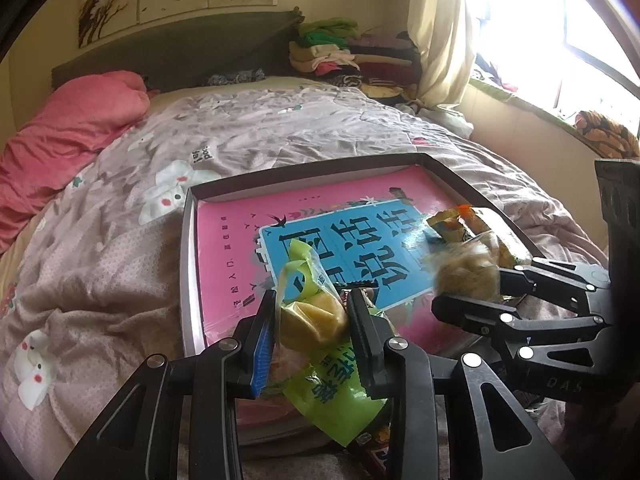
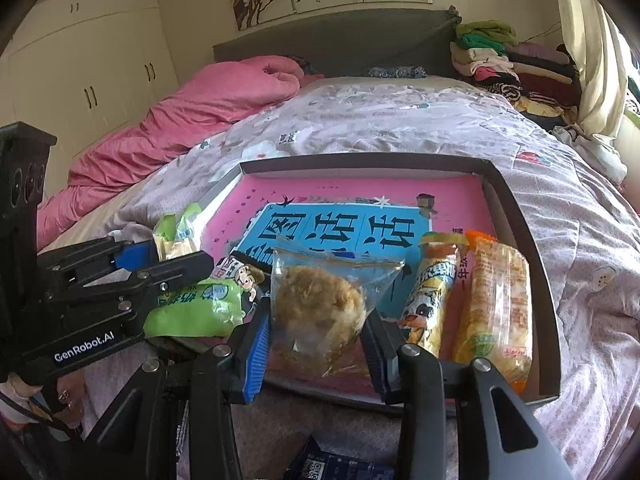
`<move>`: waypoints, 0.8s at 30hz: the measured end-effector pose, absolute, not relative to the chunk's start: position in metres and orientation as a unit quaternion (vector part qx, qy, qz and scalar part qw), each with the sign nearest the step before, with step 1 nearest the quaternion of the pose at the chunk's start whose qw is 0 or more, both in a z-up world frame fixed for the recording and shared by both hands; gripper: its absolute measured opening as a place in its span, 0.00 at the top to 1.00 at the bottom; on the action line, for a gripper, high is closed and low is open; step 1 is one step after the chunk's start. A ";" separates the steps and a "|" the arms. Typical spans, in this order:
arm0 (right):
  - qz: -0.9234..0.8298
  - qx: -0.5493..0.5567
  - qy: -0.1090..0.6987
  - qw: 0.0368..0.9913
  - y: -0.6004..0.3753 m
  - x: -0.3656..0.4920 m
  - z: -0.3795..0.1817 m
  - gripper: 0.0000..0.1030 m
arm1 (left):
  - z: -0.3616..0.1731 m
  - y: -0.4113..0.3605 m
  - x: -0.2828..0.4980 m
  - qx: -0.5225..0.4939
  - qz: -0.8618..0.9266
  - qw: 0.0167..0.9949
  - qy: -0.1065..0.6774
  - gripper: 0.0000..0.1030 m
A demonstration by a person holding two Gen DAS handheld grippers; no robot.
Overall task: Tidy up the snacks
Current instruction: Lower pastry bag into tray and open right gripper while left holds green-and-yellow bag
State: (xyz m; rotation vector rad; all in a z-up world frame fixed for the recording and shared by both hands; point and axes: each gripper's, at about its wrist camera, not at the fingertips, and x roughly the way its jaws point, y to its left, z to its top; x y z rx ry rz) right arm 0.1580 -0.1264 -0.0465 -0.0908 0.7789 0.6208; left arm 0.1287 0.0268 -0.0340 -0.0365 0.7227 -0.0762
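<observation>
My left gripper (image 1: 312, 300) is shut on a green pack with a yellow cake (image 1: 310, 320), held over the near left corner of a shallow dark box (image 1: 187, 240). The same green pack (image 2: 192, 308) and left gripper (image 2: 180, 254) show at the left of the right wrist view. My right gripper (image 2: 316, 316) is shut on a clear bag with a fluffy brown bun (image 2: 316, 304), just above the box's near edge. That bun (image 1: 466, 268) and the right gripper (image 1: 468, 288) also appear in the left wrist view. A yellow tube pack (image 2: 434, 292) and an orange pack (image 2: 496, 300) lie side by side at the box's right.
A pink and blue book (image 2: 320, 196) lines the box (image 2: 520, 216), which rests on a quilted bed (image 2: 400, 120). A cartoon-printed pack (image 2: 244, 276) lies by the green one. A dark blue pack (image 2: 340, 468) lies in front of the box. A pink duvet (image 1: 72, 128) and folded clothes (image 1: 352, 56) sit further back.
</observation>
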 end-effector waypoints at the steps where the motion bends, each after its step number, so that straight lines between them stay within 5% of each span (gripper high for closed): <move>1: 0.298 -0.044 0.374 0.877 -0.126 0.158 -0.047 0.59 | -0.034 0.027 0.129 -0.018 -0.036 0.934 0.354 0.65; 24: 0.303 -0.037 0.379 0.874 -0.134 0.149 -0.044 0.59 | -0.035 0.034 0.129 -0.022 -0.025 0.935 0.354 0.64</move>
